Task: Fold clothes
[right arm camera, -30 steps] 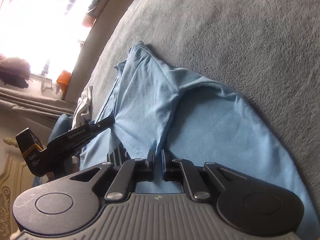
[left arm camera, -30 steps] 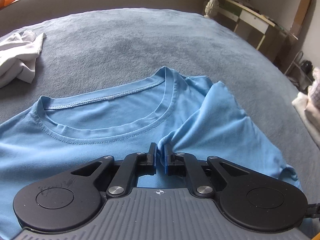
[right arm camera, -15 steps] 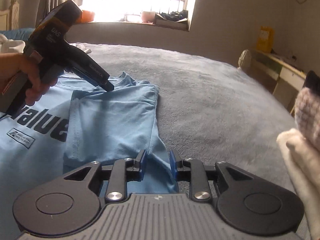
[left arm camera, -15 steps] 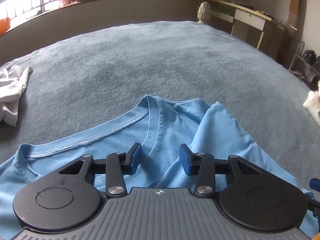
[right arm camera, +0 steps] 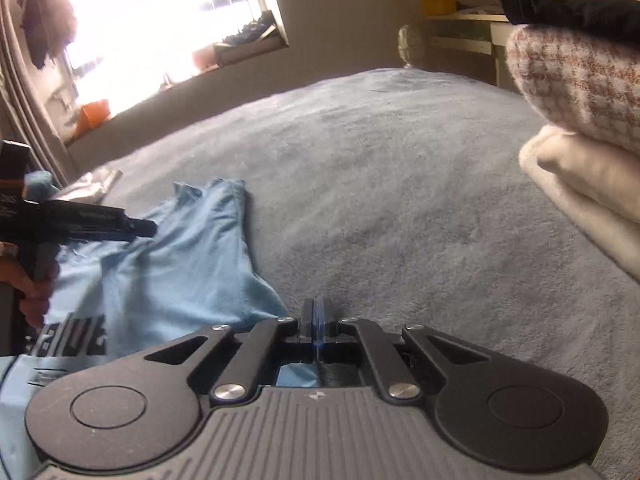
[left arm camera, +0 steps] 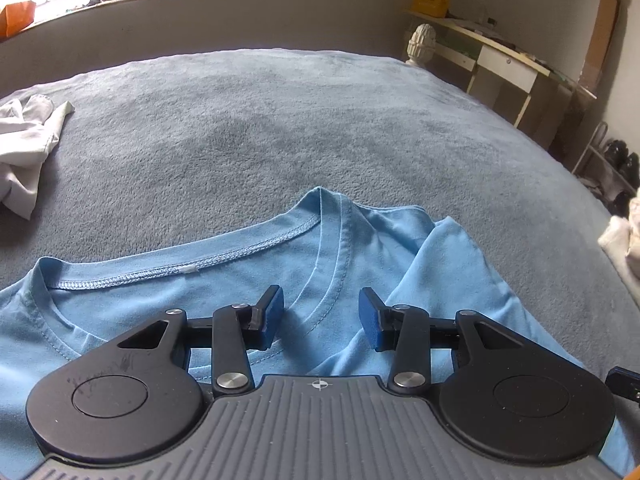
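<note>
Currently the left gripper (left arm camera: 320,316) hovers released over the T-shirt (left arm camera: 360,256) collar; the right gripper (right arm camera: 317,320), clenched empty, sits beside the folded sleeve edge.

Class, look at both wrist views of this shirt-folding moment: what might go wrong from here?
1. The folded-in sleeve lies loose; the open left gripper just above the collar may drag it back out.
2. The right gripper is shut with no cloth visibly between its pads, so it may lift nothing.

left gripper (left arm camera: 320,314) fingers apart | over blue T-shirt (left arm camera: 240,280) collar | grey blanket (left arm camera: 280,128)
</note>
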